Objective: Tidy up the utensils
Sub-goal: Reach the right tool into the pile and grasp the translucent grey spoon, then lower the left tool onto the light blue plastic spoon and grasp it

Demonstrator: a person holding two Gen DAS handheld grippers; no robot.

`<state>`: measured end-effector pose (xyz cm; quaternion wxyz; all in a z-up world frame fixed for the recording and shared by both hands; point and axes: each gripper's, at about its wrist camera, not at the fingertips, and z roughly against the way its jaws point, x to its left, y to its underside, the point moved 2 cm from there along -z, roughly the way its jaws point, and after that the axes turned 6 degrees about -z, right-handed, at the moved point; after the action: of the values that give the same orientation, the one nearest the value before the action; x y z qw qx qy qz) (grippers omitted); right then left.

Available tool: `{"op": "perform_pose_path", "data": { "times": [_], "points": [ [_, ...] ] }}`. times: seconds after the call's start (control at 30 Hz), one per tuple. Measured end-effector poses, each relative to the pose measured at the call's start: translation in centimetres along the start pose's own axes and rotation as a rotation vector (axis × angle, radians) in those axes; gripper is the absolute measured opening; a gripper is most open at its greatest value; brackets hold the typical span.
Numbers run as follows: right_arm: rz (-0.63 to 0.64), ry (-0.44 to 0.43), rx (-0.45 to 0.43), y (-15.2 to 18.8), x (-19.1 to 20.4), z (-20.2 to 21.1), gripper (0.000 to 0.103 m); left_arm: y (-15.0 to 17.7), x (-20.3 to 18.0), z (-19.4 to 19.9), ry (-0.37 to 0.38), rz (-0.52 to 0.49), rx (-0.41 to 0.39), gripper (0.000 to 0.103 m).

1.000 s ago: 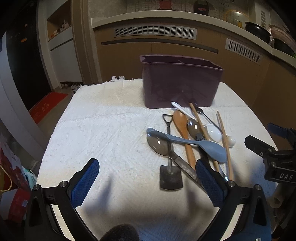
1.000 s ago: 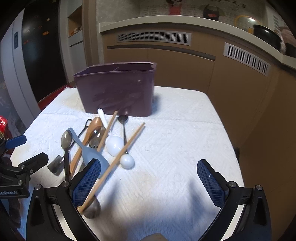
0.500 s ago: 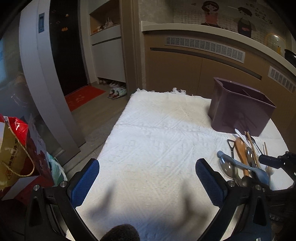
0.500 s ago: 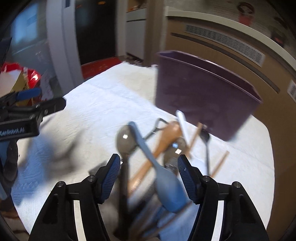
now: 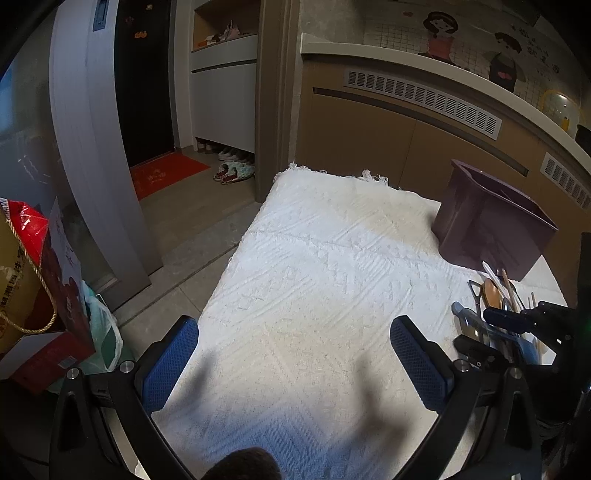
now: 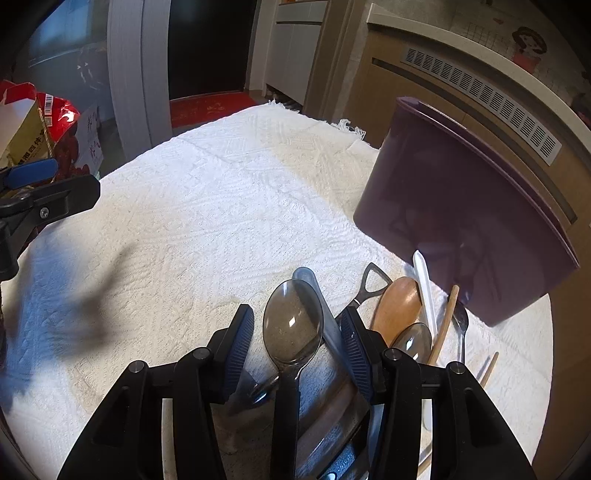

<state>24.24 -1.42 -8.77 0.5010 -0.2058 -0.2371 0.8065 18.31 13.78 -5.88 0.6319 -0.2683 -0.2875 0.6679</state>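
Two spoons sit between the closing right gripper (image 6: pixel 297 341) pads: centre on the smoky spoon (image 6: pixel 291 328), drop the blue spoon (image 6: pixel 314 291); left gripper (image 5: pixel 295 362) wide, empty.

A white textured cloth (image 5: pixel 325 258) with a fringed far edge covers the counter. Behind it runs tan cabinetry (image 5: pixel 369 140) with slotted vents (image 5: pixel 421 98) under a pale ledge, cartoon figures (image 5: pixel 441 31) on the tiled wall above. By the dark doorway lie a red mat (image 5: pixel 168 173) and slippers (image 5: pixel 234 171); a red gift bag (image 5: pixel 33 295) stands on the grey floor
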Motion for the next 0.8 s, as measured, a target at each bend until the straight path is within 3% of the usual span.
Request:
{"op": "perform_pose_path", "data": {
  "times": [0.07, 0.27, 0.37, 0.47, 0.6, 0.8],
  "points": [
    [0.005, 0.013, -0.002, 0.0, 0.0, 0.0, 0.035, 0.0, -0.3, 0.1, 0.015, -0.01, -0.005, 0.103],
    [-0.064, -0.007, 0.0, 0.5, -2.0, 1.5, 0.033, -0.3, -3.0, 1.1, 0.114, -0.095, -0.047, 0.103],
    [-0.124, -0.017, -0.021, 1.1, -3.8, 3.6, 0.033, -0.5, -5.4, 1.7, 0.216, -0.188, -0.072, 0.103],
    [-0.173, 0.015, -0.05, 2.0, -6.3, 5.8, 0.033, -0.5, -8.7, 2.2, 0.325, -0.343, -0.094, 0.103],
    [-0.236, 0.084, -0.084, 3.9, -9.9, 8.5, 0.033, 0.1, -14.3, 2.4, 0.4, -0.636, -0.116, 0.103],
    [-0.346, 0.135, -0.086, 7.5, -14.2, 10.3, 0.033, 2.0, -20.8, 2.9, 0.584, -0.965, -0.06, 0.085]
  ]
}}
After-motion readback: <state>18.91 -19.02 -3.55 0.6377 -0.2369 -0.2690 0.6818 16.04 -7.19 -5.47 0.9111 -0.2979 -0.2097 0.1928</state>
